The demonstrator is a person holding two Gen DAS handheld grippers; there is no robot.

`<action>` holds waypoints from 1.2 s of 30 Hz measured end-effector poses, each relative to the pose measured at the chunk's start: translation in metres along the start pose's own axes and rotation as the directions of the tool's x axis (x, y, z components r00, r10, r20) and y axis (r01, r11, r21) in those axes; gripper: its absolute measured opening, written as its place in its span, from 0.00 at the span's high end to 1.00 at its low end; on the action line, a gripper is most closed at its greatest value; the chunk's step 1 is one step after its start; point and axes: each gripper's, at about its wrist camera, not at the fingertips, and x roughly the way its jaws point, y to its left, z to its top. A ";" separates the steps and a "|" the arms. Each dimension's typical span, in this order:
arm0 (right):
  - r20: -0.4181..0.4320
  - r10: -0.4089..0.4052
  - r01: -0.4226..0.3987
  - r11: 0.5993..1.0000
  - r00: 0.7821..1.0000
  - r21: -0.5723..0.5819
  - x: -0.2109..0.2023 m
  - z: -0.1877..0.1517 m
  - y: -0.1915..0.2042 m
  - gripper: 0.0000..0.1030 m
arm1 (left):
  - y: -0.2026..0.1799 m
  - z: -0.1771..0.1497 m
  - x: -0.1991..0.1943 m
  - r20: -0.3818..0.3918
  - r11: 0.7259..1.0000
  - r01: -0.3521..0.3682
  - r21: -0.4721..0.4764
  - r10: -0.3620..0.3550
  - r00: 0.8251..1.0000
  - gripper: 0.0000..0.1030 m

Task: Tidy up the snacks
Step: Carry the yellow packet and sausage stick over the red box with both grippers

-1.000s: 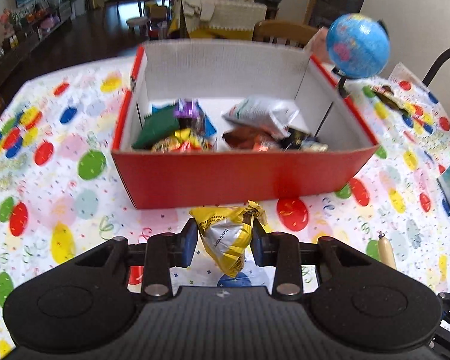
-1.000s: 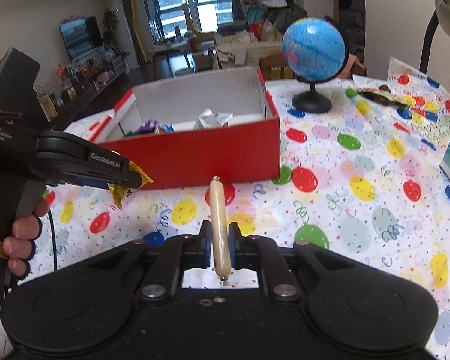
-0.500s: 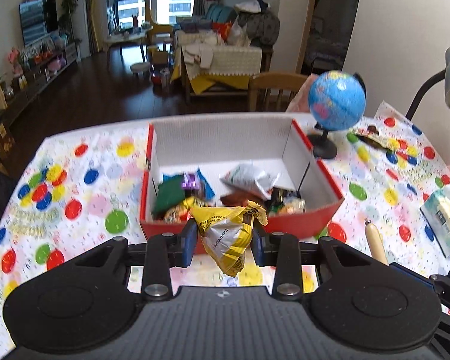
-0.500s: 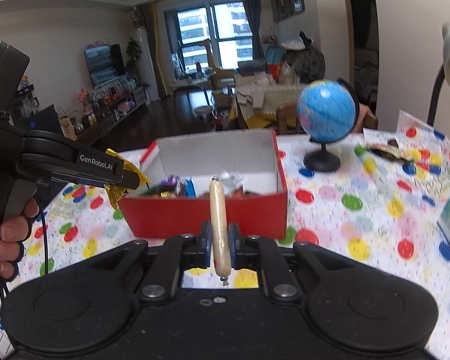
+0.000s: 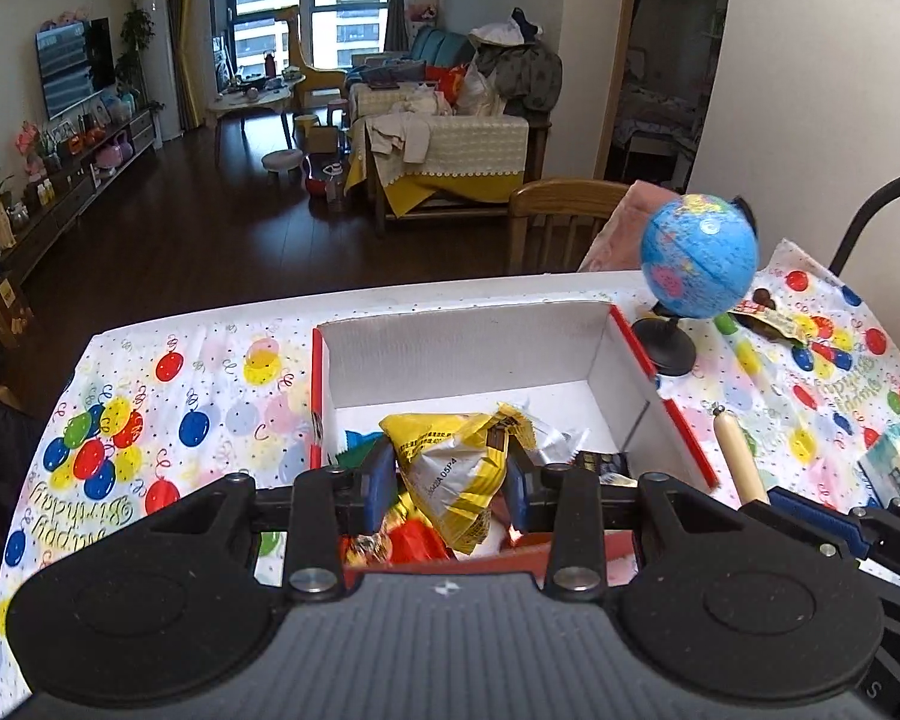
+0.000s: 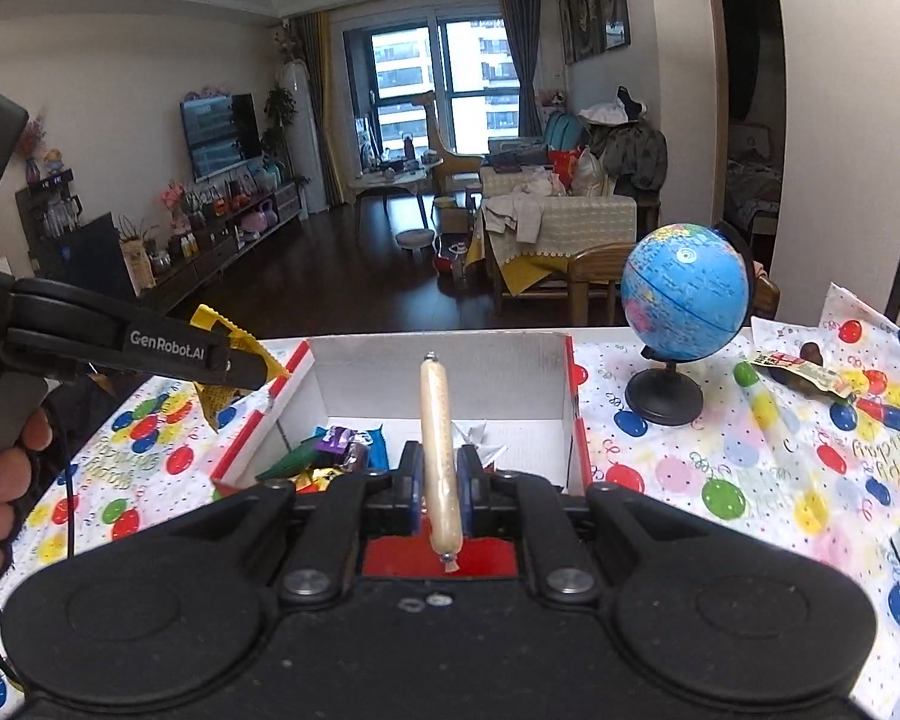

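Note:
My left gripper [image 5: 450,483] is shut on a yellow and silver snack packet [image 5: 453,468], held above the near edge of the red box [image 5: 666,396]. In the right wrist view that left gripper [image 6: 234,360] shows at the left with the yellow packet [image 6: 216,402] hanging from it. A pale sausage stick [image 6: 438,456] stands upright in my right gripper [image 6: 441,489], which is shut on it just in front of the red box [image 6: 573,396]. Several wrapped snacks [image 6: 336,447] lie inside the box. The sausage stick [image 5: 735,456] also shows at the right of the left wrist view.
A blue globe [image 6: 684,300] on a black stand is right of the box. A snack wrapper [image 6: 801,369] lies beyond it on the balloon-print tablecloth [image 6: 750,480]. A tissue pack [image 5: 897,468] sits at the right edge. A hand [image 6: 0,480] grips the left handle. A wooden chair [image 5: 561,222] stands behind the table.
Both grippers have risen with their snacks and come over the near edge of the red box, so the views look further into the room. Neither grip has changed.

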 end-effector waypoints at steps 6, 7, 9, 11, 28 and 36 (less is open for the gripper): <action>-0.043 -0.025 0.025 1.000 0.999 -0.004 0.039 0.011 0.002 0.90 | 0.009 0.013 0.040 -0.041 1.000 -0.009 0.014 0.010 0.999 0.65; -0.051 -0.026 0.026 1.000 0.998 -0.001 0.046 0.012 0.001 0.90 | 0.010 0.015 0.047 -0.050 1.000 -0.009 0.015 0.009 0.999 0.65; -0.070 -0.028 0.028 1.000 0.997 0.008 0.061 0.013 0.000 0.90 | 0.013 0.017 0.061 -0.071 1.000 -0.003 0.014 0.004 0.997 0.65; -0.094 -0.036 0.038 0.999 0.995 0.018 0.075 0.011 -0.003 0.90 | 0.015 0.017 0.076 -0.092 1.000 0.006 0.020 -0.005 0.996 0.65; -0.236 -0.081 0.086 0.996 0.968 0.010 0.138 -0.011 -0.009 0.90 | 0.008 -0.002 0.159 -0.247 0.995 0.037 0.091 -0.013 0.969 0.64; -0.244 -0.070 0.079 0.997 0.967 0.027 0.135 -0.015 -0.011 0.79 | 0.006 -0.005 0.161 -0.262 0.995 0.047 0.084 -0.024 0.965 0.44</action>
